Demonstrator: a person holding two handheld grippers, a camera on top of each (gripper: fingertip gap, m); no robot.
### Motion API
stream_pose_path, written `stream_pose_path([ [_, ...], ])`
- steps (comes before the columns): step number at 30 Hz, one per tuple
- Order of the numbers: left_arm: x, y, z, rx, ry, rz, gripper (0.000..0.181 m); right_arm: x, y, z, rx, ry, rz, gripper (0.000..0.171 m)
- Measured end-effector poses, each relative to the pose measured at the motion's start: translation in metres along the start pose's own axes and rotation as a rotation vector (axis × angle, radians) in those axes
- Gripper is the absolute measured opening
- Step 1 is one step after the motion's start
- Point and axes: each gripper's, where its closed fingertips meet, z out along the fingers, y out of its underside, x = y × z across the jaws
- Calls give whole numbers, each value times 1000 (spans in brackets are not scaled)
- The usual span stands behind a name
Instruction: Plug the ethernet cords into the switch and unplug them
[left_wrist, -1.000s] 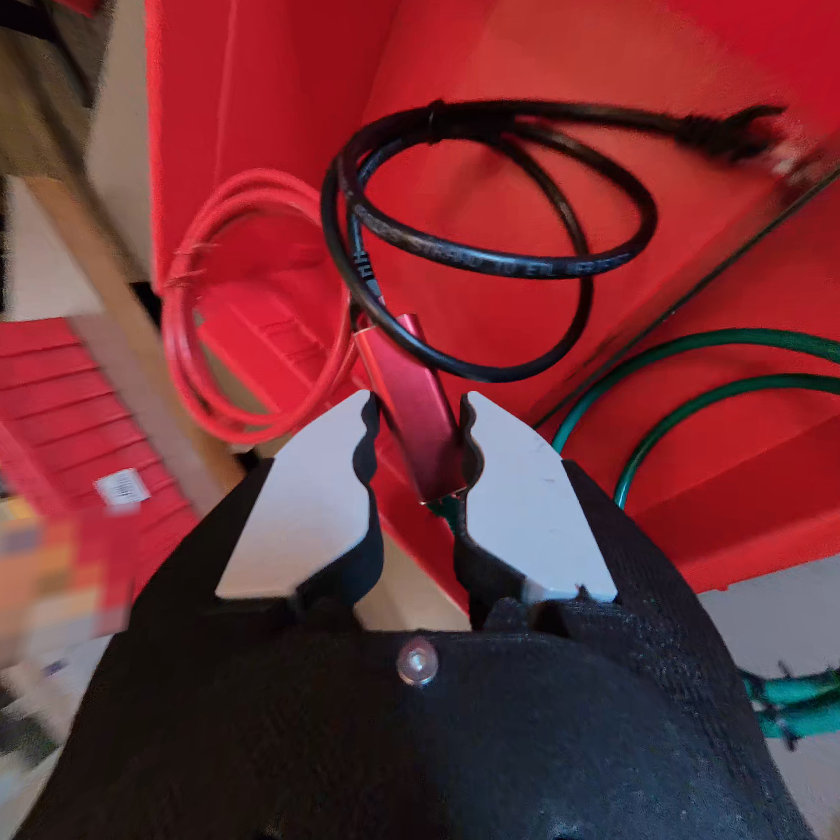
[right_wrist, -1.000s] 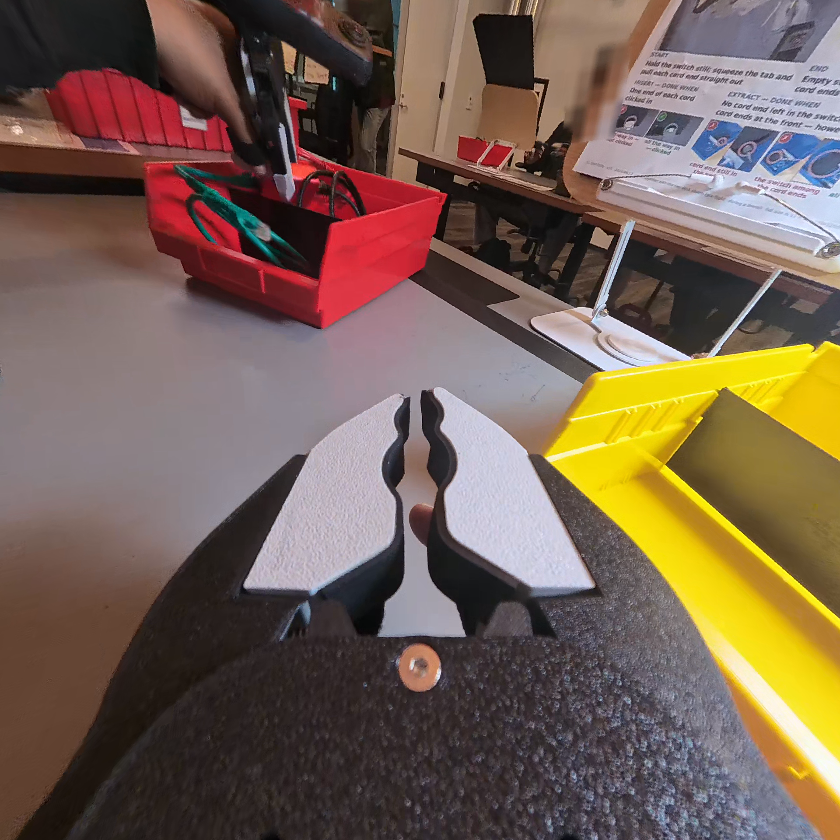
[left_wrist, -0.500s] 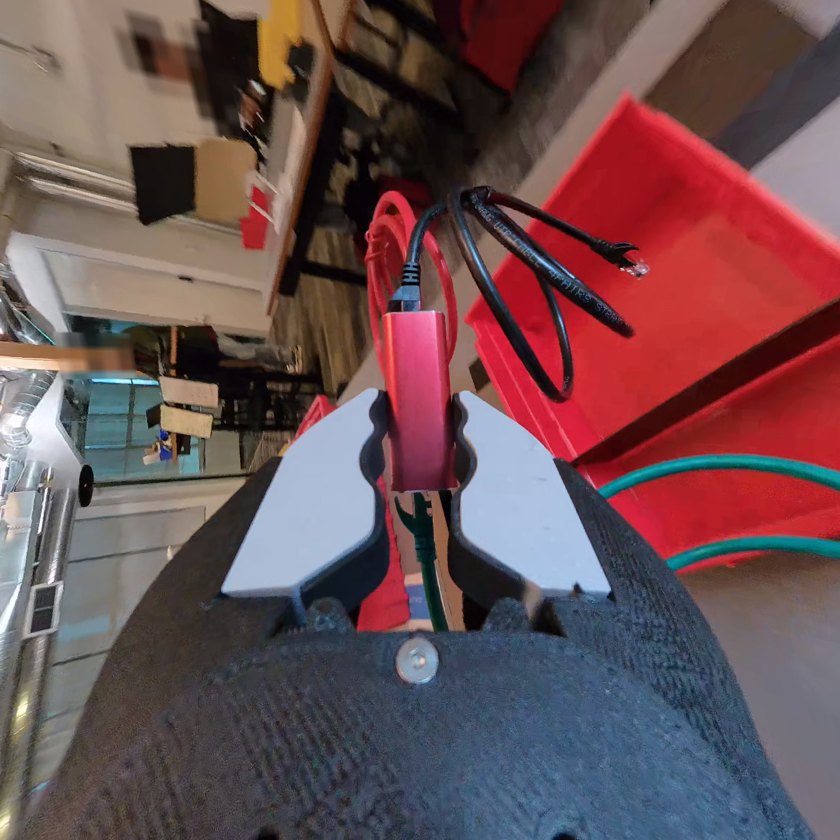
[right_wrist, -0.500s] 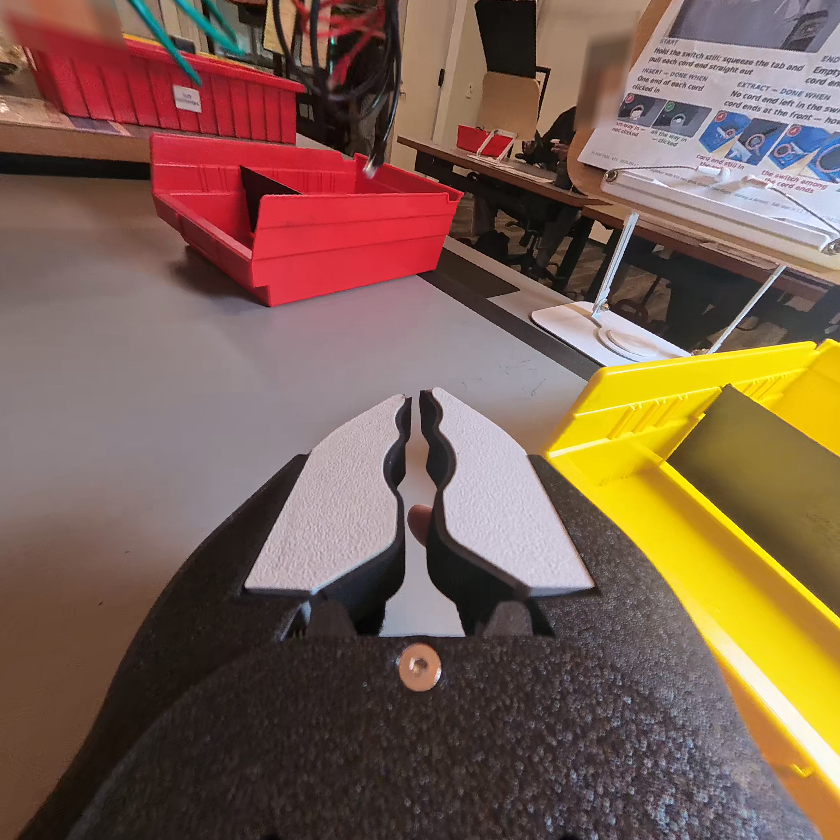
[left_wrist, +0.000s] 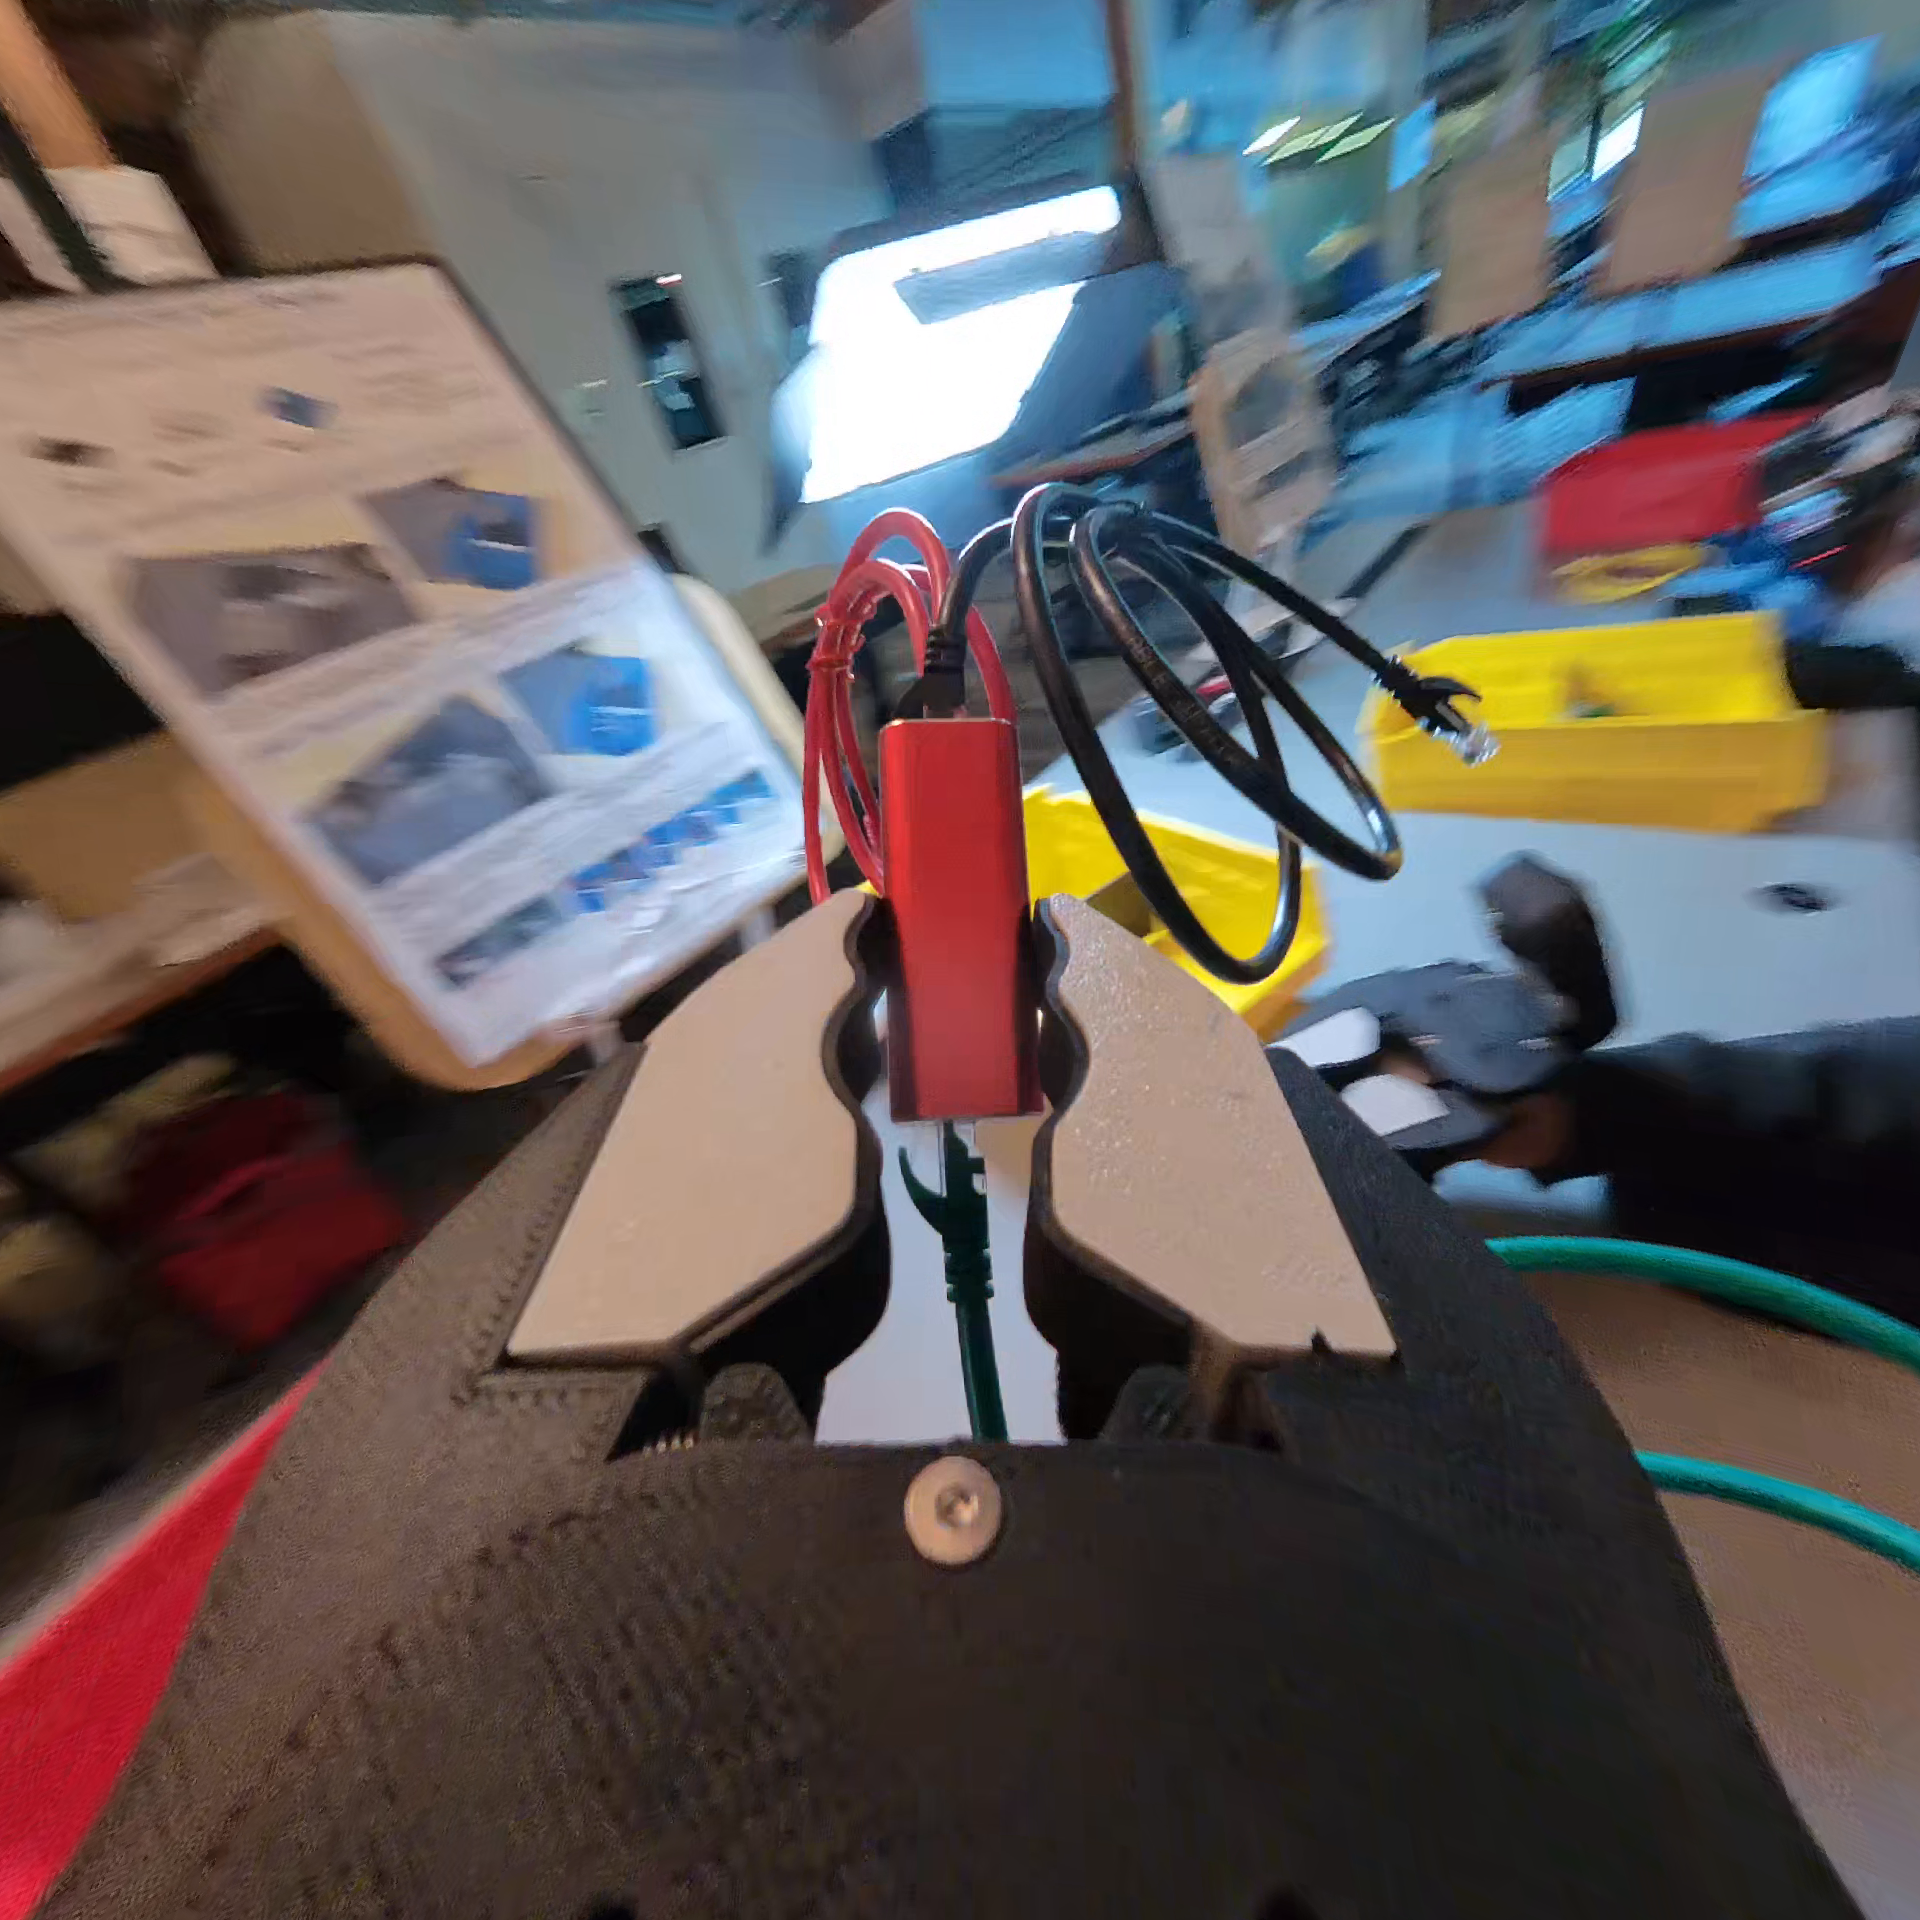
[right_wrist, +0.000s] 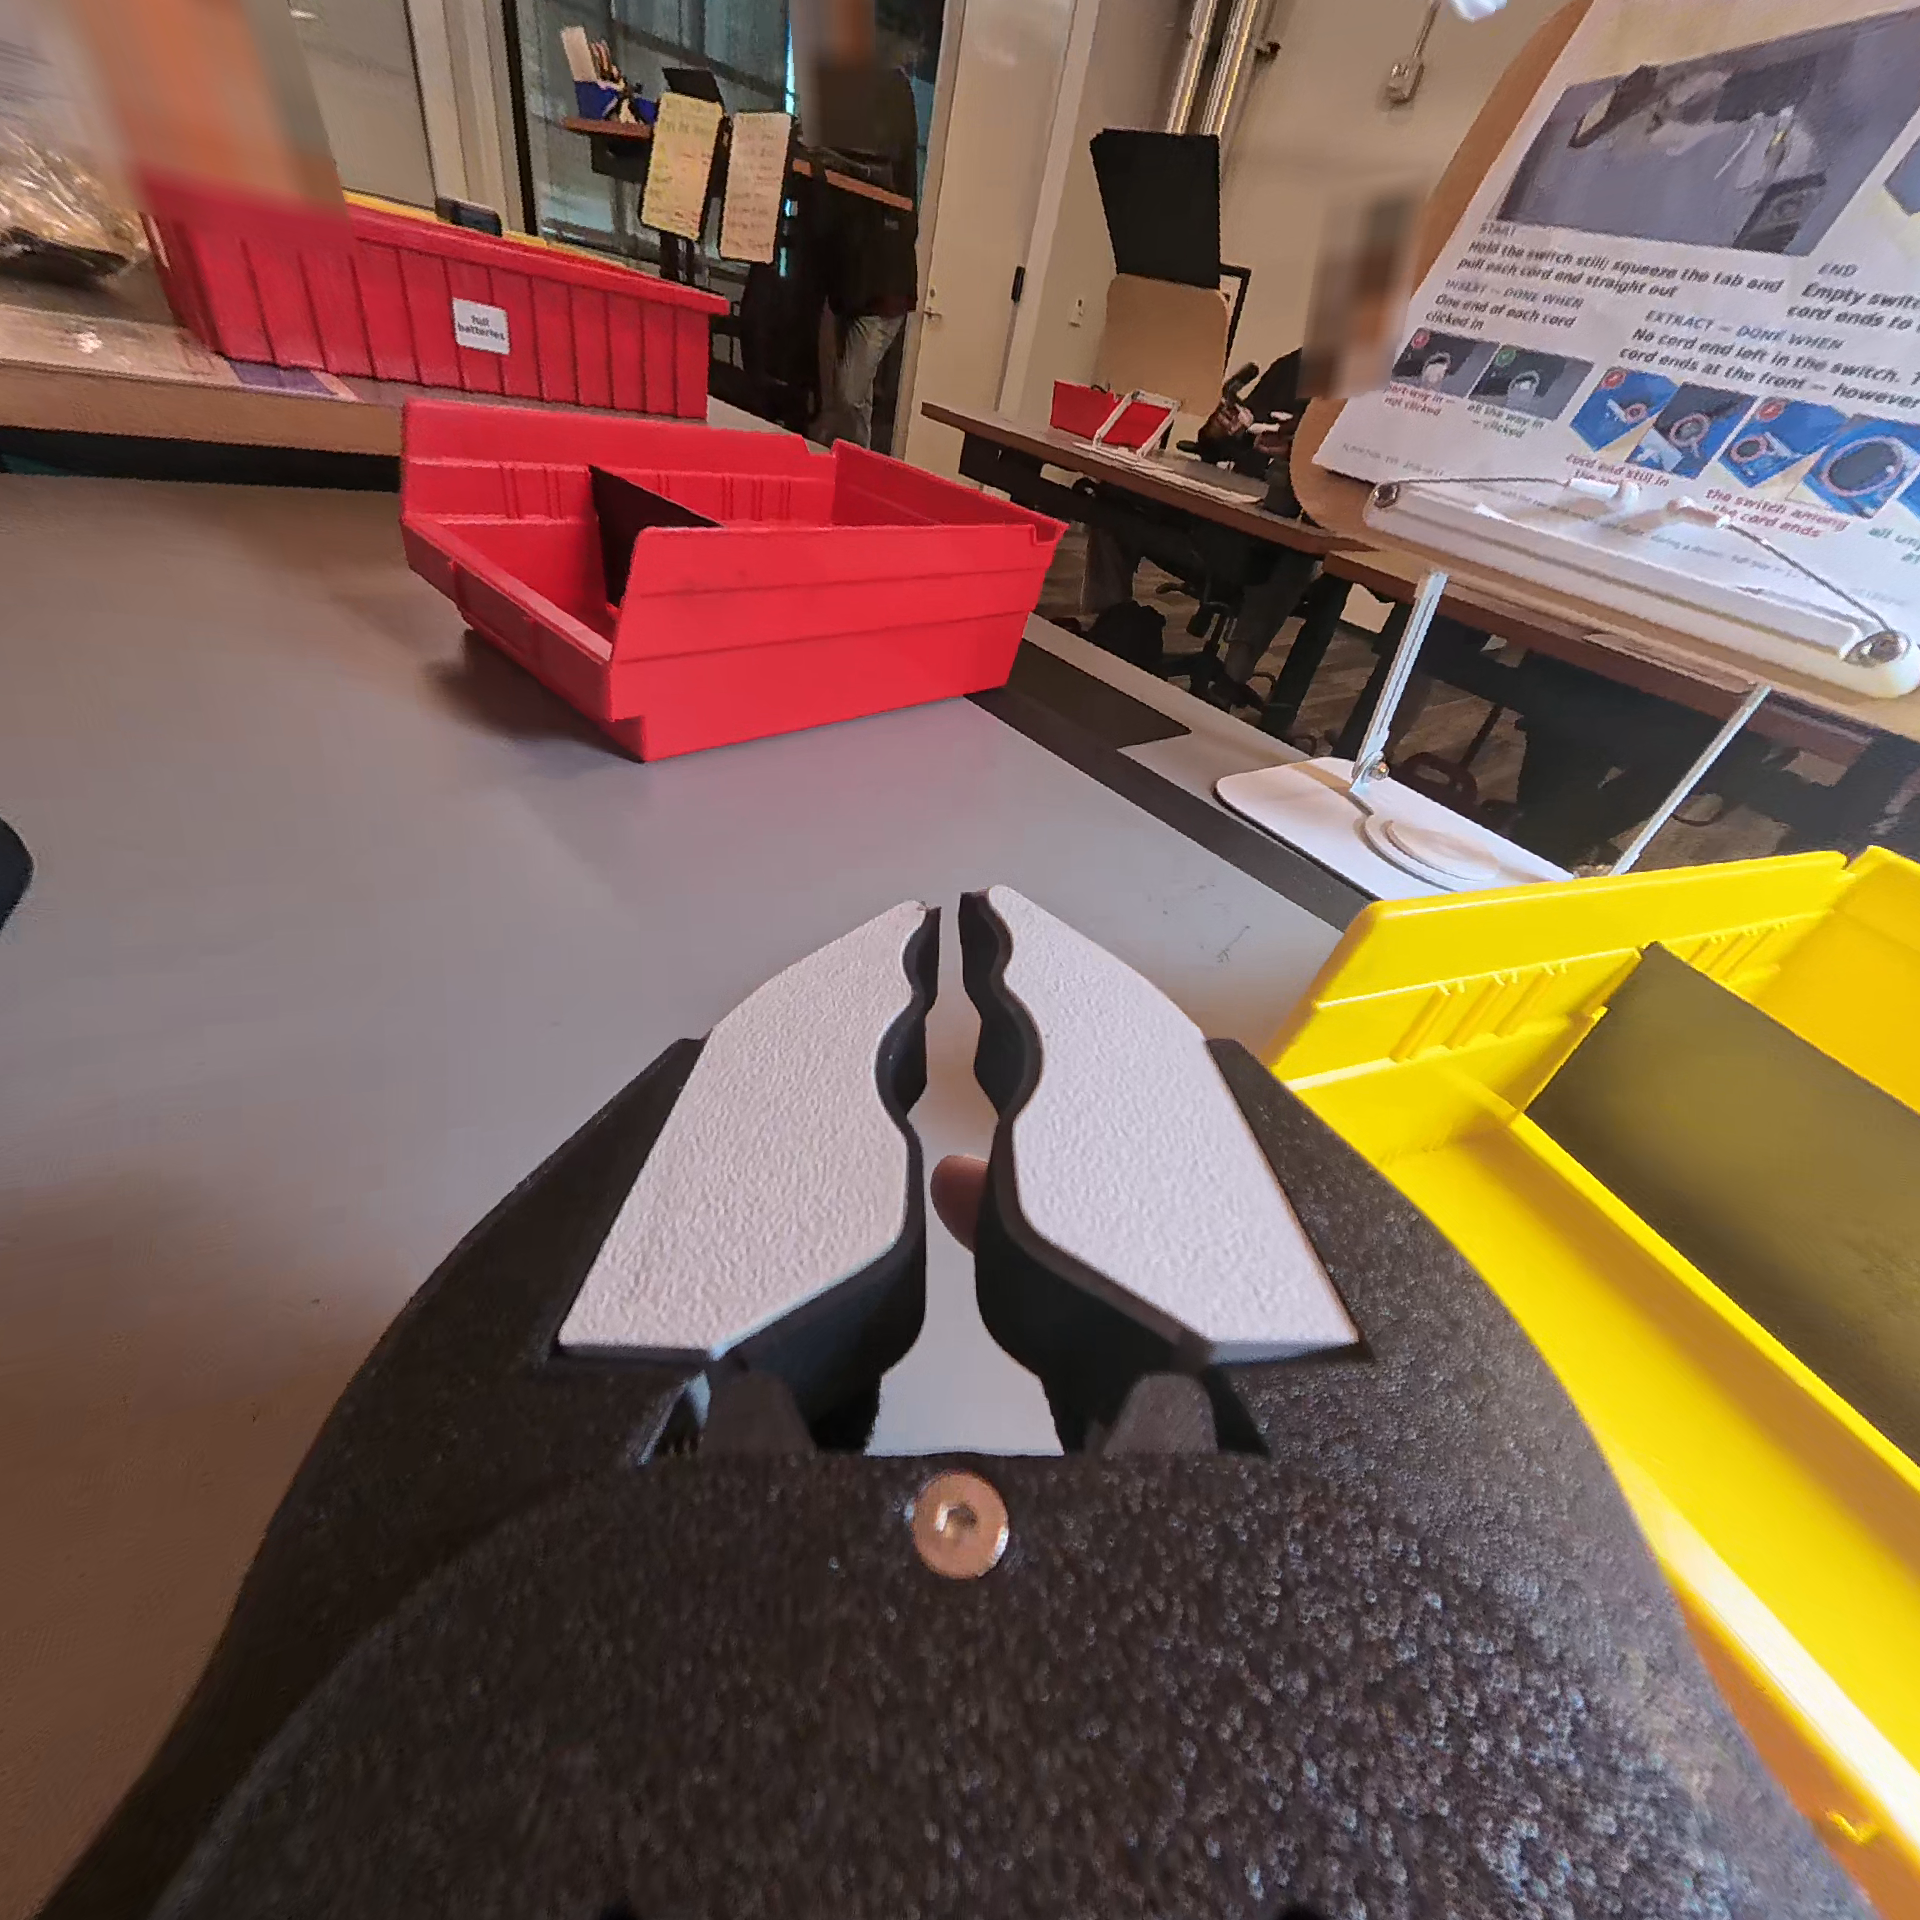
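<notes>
My left gripper (left_wrist: 954, 914) is shut on a small red metal switch (left_wrist: 958, 914) and holds it up in the air, long axis pointing away from me. A coiled black cord (left_wrist: 1195, 727) and a coiled red cord (left_wrist: 868, 665) are plugged into its far end; the black cord's free plug (left_wrist: 1449, 717) dangles at the right. A green cord (left_wrist: 971, 1288) is plugged into its near end and loops off to the right. My right gripper (right_wrist: 948, 914) is shut and empty, low over the grey table (right_wrist: 312, 914). It shows blurred in the left wrist view (left_wrist: 1455, 1018).
An empty red bin (right_wrist: 727, 582) with a black divider stands on the table ahead of the right gripper. A yellow bin (right_wrist: 1558, 1039) sits right beside it at the right. An instruction board on a white stand (right_wrist: 1662, 416) is at the table's far right edge. Across from one pair of fingers to the other is roughly 30 cm.
My left gripper has lifted the switch and its cords out of the red bin and swung it through the air toward the yellow bin. The right gripper has stayed still.
</notes>
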Motion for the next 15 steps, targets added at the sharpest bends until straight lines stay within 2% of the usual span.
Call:
stream_pose_path([
  [3,38,23,30,63,229,-133,26,3,-8,-4,44,2,20,4],
  [6,59,58,56,44,381,-262,26,7,-18,-10,103,-17,74,7],
  [10,73,97,64,54,475,-434,26,1,-34,-18,188,-120,158,13],
  [15,84,124,57,78,504,-526,26,-23,-33,-21,151,-352,252,28],
])
